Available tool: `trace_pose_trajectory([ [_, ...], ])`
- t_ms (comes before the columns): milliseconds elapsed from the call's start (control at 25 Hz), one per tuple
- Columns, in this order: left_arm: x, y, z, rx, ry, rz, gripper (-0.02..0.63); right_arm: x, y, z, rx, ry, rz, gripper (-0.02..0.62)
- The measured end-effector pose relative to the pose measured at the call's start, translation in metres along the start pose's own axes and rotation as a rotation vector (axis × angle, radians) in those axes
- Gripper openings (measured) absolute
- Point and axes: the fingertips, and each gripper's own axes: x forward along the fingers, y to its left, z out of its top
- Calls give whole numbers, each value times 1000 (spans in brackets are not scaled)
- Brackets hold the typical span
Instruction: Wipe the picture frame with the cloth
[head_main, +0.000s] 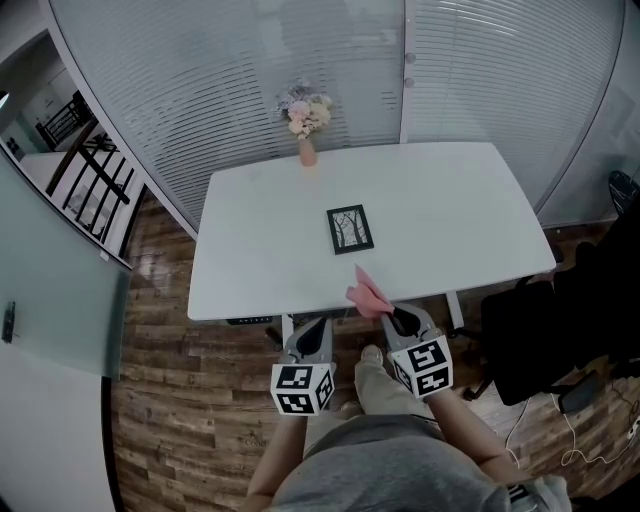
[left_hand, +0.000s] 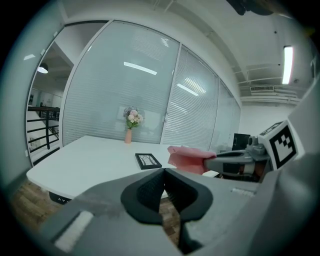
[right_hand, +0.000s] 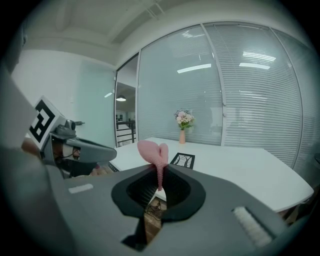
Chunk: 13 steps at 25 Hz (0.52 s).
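Note:
A small black picture frame (head_main: 350, 229) with a tree drawing lies flat near the middle of the white table (head_main: 450, 210); it also shows as the frame (left_hand: 148, 160) and the frame (right_hand: 183, 160). My right gripper (head_main: 397, 316) is shut on a pink cloth (head_main: 368, 291), held up just off the table's near edge; the cloth (right_hand: 154, 152) sticks up from the jaws. The same cloth (left_hand: 186, 158) shows in the left gripper view. My left gripper (head_main: 312, 331) is shut with nothing in it, below the table's near edge.
A vase of flowers (head_main: 306, 120) stands at the table's far edge. A black chair (head_main: 545, 335) sits to the right of the table. A glass wall with blinds runs behind, and a railing (head_main: 95, 170) is at the left. Wooden floor lies below.

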Motion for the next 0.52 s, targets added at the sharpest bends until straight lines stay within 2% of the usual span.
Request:
trace_pose_trajectory([
  [520, 0, -7, 8, 14, -11, -20, 3, -2, 1, 10, 9, -35, 13, 14],
])
